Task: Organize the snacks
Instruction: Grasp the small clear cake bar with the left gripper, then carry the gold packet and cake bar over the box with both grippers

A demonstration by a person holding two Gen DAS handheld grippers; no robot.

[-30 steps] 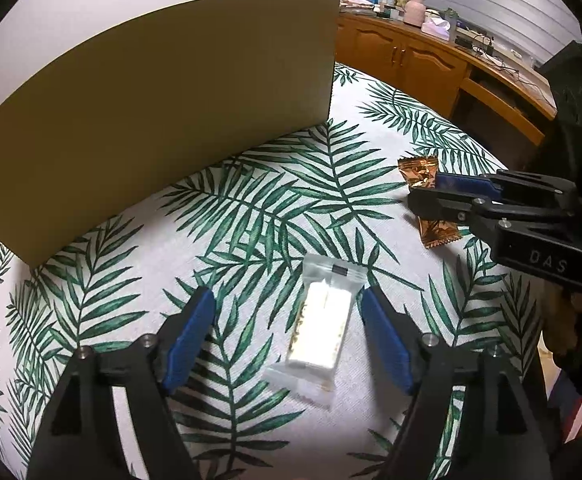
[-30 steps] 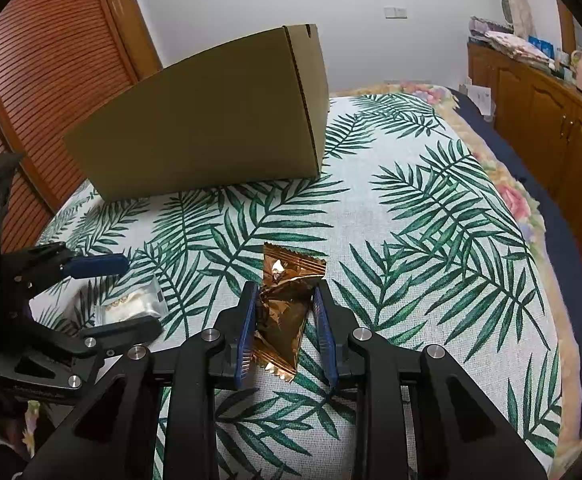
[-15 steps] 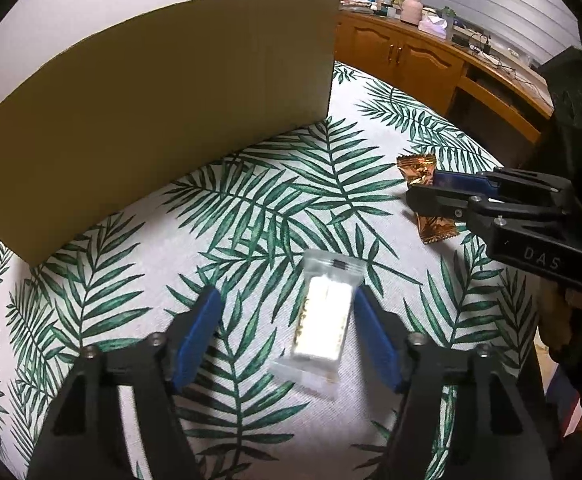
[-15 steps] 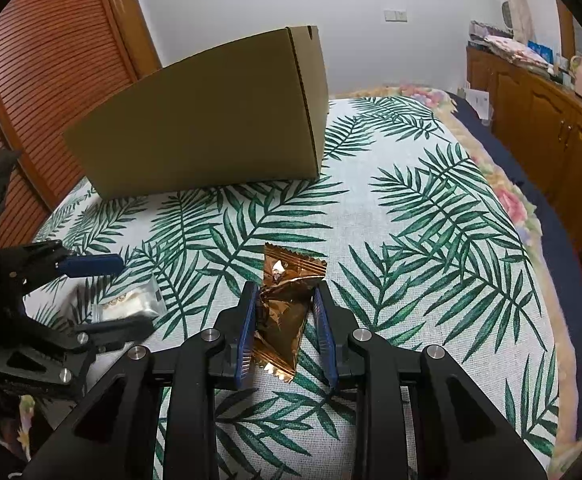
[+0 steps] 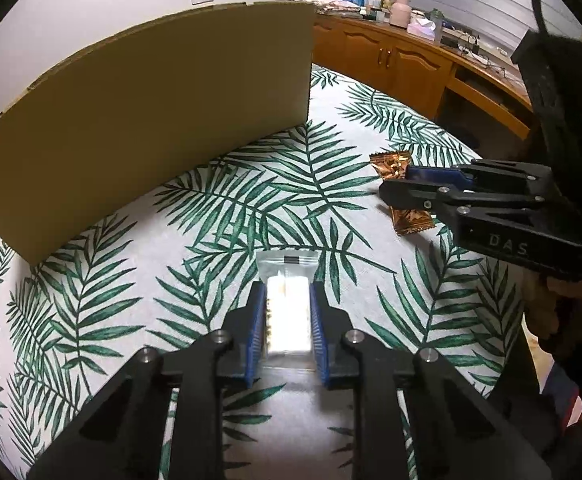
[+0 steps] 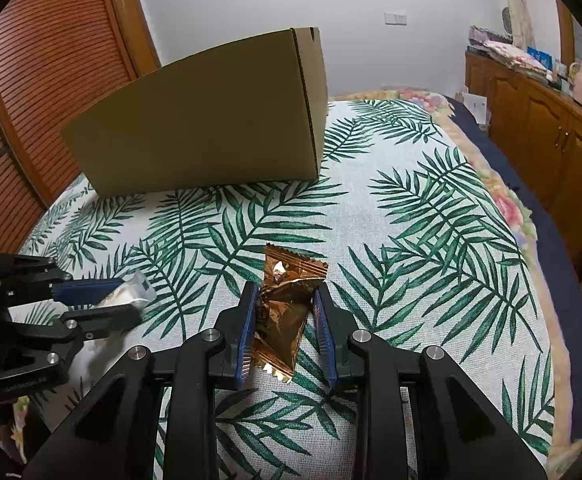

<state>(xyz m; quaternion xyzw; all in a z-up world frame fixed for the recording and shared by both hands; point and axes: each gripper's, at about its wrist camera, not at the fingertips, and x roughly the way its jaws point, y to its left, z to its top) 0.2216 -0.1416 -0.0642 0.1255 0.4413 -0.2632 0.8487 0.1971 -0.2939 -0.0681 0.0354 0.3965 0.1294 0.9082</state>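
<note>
A clear packet with a pale snack (image 5: 287, 264) lies on the palm-leaf cloth. My left gripper (image 5: 287, 288) straddles it, jaws closing, and the blue pads press its long sides. From the right wrist view the same left gripper (image 6: 129, 298) shows at the left edge with the clear packet (image 6: 141, 285) between its fingers. A gold foil snack (image 6: 291, 270) sits crumpled between the pads of my right gripper (image 6: 284, 290), which is shut on it. The left wrist view has the right gripper (image 5: 395, 182) at the right, gripping that gold snack (image 5: 389, 162).
A tall cardboard box (image 5: 151, 120) stands on the cloth (image 5: 251, 200) behind both snacks; its corner (image 6: 311, 100) faces the right gripper. Wooden cabinets (image 6: 551, 140) line the right wall, a slatted wooden door (image 6: 43, 80) the left. A hand (image 5: 551, 312) holds the right gripper.
My left gripper's jaws have come together from wide apart onto the clear packet. The right gripper and the gold snack have stayed put.
</note>
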